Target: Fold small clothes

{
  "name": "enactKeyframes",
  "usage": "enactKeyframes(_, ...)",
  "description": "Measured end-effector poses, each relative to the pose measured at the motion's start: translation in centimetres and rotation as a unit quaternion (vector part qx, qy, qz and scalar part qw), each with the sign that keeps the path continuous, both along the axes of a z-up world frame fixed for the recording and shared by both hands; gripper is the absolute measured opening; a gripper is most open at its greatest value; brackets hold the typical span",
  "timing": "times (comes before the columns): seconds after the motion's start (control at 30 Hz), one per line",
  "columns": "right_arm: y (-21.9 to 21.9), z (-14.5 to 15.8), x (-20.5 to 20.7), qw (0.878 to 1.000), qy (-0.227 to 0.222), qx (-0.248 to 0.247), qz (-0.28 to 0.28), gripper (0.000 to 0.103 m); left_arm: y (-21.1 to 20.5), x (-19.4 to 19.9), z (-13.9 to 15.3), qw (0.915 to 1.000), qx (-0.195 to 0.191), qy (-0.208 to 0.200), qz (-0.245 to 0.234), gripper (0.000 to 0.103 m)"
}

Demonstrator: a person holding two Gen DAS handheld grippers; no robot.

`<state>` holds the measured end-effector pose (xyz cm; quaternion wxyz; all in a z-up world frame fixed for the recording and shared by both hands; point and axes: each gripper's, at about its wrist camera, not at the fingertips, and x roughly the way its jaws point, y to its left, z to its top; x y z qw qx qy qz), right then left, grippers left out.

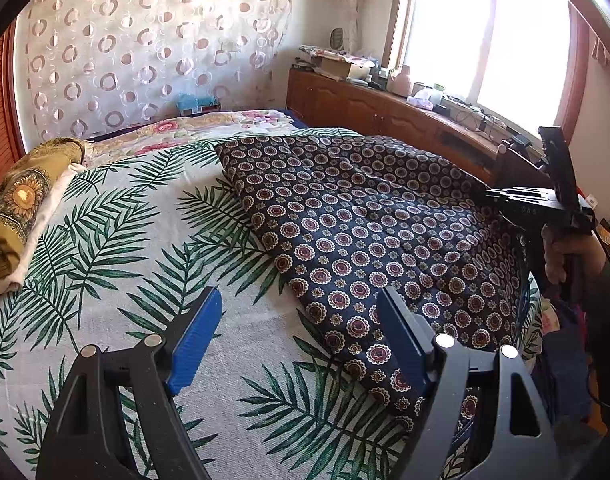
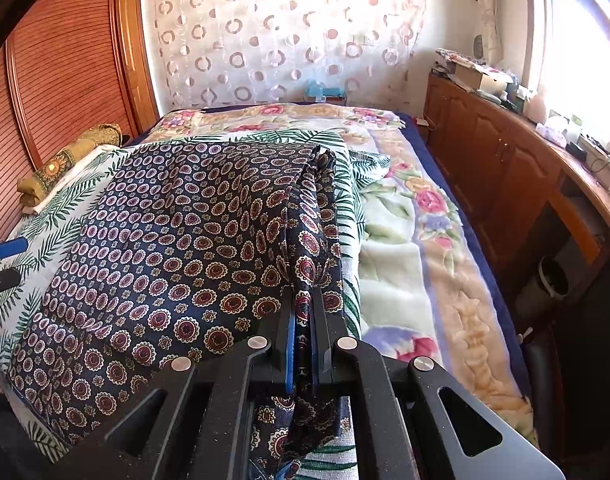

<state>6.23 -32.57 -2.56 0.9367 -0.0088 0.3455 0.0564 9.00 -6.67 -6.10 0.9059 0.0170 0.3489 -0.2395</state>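
Observation:
A navy garment with a red-and-cream medallion print point(image 1: 369, 232) lies spread on the palm-leaf sheet point(image 1: 117, 240). My left gripper point(image 1: 301, 320) hovers open over the sheet just left of the garment's near edge, nothing between its blue pads point(image 1: 195, 340). In the right wrist view the same garment point(image 2: 177, 240) has its right edge gathered into a raised ridge. My right gripper point(image 2: 303, 320) is shut on that ridge of cloth. The left gripper's blue tip point(image 2: 9, 248) shows at the far left. The right gripper's body point(image 1: 561, 196) and a hand appear at the right of the left wrist view.
A folded olive-gold cloth on a white one point(image 1: 21, 208) rests at the sheet's left edge. A floral blanket point(image 2: 417, 248) covers the bed's right side. A wooden cabinet point(image 2: 497, 152) with clutter runs under the window; a patterned curtain point(image 1: 145, 48) hangs behind.

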Motion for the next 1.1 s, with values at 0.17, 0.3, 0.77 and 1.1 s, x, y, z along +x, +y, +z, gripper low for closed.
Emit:
enactKeyframes(0.17, 0.5, 0.5, -1.3, 1.000, -0.018, -0.009, 0.000, 0.011, -0.4, 0.0, -0.4, 1.0000, 0.005, 0.005, -0.005, 0.080)
enactKeyframes(0.3, 0.3, 0.8, -2.3, 0.999, -0.031, -0.010, -0.005, 0.013, -0.7, 0.0, -0.7, 0.9999, 0.007, 0.011, -0.008, 0.080)
enactKeyframes(0.77, 4.5, -0.6, -6.3, 0.998, -0.019, 0.003, 0.056, 0.041, -1.4, -1.6, -1.2, 0.9977, -0.004, 0.041, -0.054, 0.054)
enactKeyframes(1.1, 5.9, -1.0, -6.6, 0.997, -0.004, -0.008, 0.078, 0.041, -2.3, -3.3, -2.3, 0.9938, 0.017, 0.067, -0.088, 0.044)
